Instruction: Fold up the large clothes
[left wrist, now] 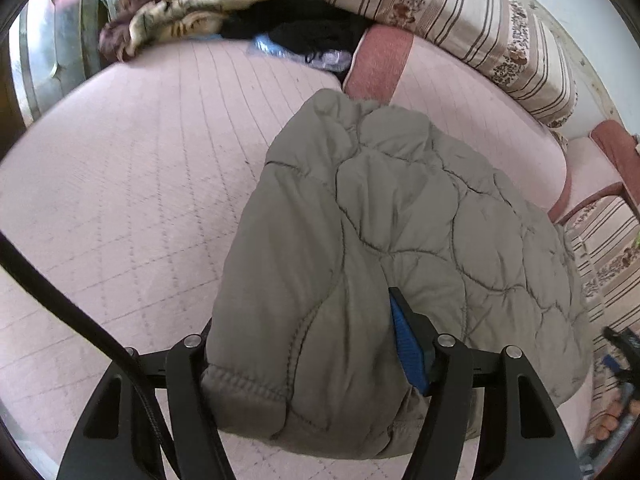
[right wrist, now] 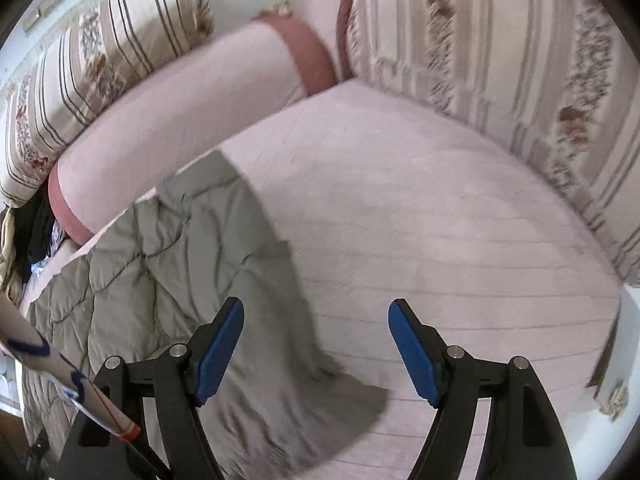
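- We read no writing anywhere.
- Our left gripper (left wrist: 316, 344) is clenched on the quilted jacket (left wrist: 400, 240), which lies on the pink sofa seat (left wrist: 120, 184).
- Our right gripper (right wrist: 316, 344) is wide apart, holding nothing, above the jacket's right edge.

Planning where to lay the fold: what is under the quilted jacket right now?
The quilted jacket lies on the pink quilted sofa cover, its near end bunched between the left gripper jaws. Whatever lies directly beneath it is hidden.

a pink quilted sofa seat (right wrist: 420, 220) carried the olive quilted jacket (right wrist: 168, 264); dark clothes (left wrist: 304, 20) and a brown blanket (left wrist: 180, 12) lay at its far end.
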Motion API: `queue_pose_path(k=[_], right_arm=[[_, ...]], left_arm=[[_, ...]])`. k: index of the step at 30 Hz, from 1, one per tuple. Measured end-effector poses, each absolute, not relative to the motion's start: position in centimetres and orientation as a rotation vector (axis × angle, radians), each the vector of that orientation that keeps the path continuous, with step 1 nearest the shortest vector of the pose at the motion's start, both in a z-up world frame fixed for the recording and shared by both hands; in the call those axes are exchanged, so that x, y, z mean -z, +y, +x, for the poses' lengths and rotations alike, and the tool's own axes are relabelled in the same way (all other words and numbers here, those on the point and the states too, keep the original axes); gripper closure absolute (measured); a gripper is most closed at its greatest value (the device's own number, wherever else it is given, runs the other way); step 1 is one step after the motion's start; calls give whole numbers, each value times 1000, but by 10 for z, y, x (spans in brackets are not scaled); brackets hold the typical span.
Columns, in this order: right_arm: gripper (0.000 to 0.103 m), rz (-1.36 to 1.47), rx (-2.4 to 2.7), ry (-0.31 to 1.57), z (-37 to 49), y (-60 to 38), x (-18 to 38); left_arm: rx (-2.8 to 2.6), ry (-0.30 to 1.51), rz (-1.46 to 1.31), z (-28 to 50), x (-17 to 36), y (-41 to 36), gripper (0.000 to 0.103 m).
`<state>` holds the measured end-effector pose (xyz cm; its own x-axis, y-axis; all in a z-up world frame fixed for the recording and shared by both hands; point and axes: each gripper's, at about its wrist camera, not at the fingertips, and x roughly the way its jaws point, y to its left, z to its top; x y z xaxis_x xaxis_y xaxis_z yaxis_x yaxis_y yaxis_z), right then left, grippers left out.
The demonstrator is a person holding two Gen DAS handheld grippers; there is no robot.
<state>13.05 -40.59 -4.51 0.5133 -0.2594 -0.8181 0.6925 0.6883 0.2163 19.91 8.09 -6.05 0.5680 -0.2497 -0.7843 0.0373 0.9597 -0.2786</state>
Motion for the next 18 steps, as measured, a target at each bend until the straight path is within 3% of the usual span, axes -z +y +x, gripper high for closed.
queue_pose_path(k=[9,13,18], right_arm=[[21,491,481,851,53,-385,54],[21,468,431,862,42,-365,67],[21,449,390,853,33,-348,68]], left_arm=[[167,955,-204,201,59,84,37],[109,985,-77,231,69,67,29],[25,946,77,252,62,44,29]])
